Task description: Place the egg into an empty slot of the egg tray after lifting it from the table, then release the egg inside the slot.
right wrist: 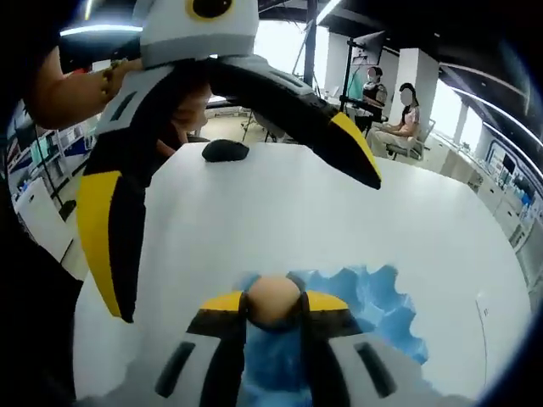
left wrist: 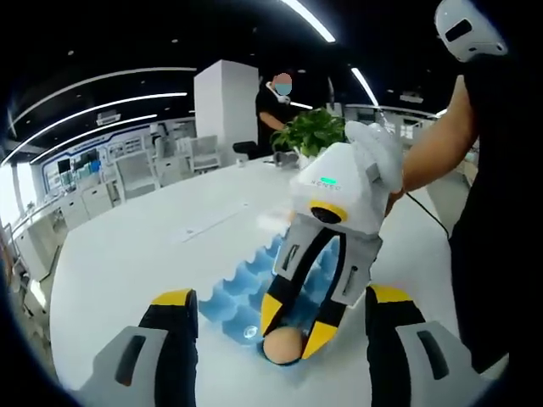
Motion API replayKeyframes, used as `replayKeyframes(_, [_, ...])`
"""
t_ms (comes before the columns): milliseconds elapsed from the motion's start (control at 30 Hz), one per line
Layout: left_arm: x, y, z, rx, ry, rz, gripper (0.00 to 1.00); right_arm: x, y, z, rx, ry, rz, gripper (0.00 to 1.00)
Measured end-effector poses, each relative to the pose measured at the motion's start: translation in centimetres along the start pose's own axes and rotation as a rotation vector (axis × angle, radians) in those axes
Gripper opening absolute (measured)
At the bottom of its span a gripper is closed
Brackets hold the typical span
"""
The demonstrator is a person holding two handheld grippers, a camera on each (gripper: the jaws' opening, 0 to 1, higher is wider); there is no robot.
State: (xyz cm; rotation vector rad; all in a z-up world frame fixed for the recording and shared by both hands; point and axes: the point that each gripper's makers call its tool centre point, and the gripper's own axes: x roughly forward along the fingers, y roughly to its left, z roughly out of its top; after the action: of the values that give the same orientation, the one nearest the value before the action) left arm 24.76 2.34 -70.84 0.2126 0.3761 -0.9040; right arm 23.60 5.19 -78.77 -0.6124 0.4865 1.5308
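A tan egg (right wrist: 273, 300) sits pinched between the yellow-tipped jaws of the right gripper (right wrist: 273, 303), held just over the near edge of a blue egg tray (right wrist: 382, 309) on a white table (right wrist: 280, 212). In the right gripper view, the two jaws press against the egg's left and right flanks, with the tray's scalloped blue cups showing behind and to the right of it. Whether the egg touches the cup beneath it cannot be told.

In the left gripper view, the same right gripper (left wrist: 290, 333) reaches down from the upper right, its white body held by a person's hand (left wrist: 383, 153), its black-and-yellow jaws closing on the egg (left wrist: 283, 343) at the corner of the egg tray (left wrist: 246, 288) nearest the camera. The egg lies between the two tips, low in the view.

The left gripper (left wrist: 280, 307) hangs above the table (left wrist: 144, 246) with its jaws spread wide apart and nothing between them; the egg and the tray's near corner lie ahead of the gap. In the right gripper view the left gripper (right wrist: 246, 246) looms from the upper left, jaws splayed, above and beyond the egg.

A potted green plant (left wrist: 310, 132) stands at the table's far end, a dark rounded object (right wrist: 225, 150) lies on the tabletop, and people stand and sit in the office beyond.
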Motion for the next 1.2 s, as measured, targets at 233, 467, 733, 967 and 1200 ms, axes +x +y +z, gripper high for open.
replayKeyframes(233, [-0.2,0.1,0.0,0.004,0.003,0.005,0.81,-0.1,-0.1,0.1,-0.002,-0.006,-0.007,0.26])
replayKeyframes(467, [-0.2,-0.1,0.1,0.010,0.005,-0.002,0.81,-0.4,0.3,0.2,-0.073,-0.023,-0.013,0.26])
replayKeyframes(733, [-0.1,-0.3,0.5,0.020,0.000,-0.007,0.81,-3.8,-0.1,0.9,-0.026,-0.156,-0.043,0.27])
replayKeyframes(967, [0.2,-0.7,0.8,0.027,-0.002,-0.021,0.80,-5.9,0.2,-0.6,0.006,-0.162,-0.076,0.27])
replayKeyframes(1200, [0.2,-0.5,0.7,0.025,0.007,-0.017,0.80,-7.9,-0.4,-2.2,0.056,-0.171,-0.137,0.26])
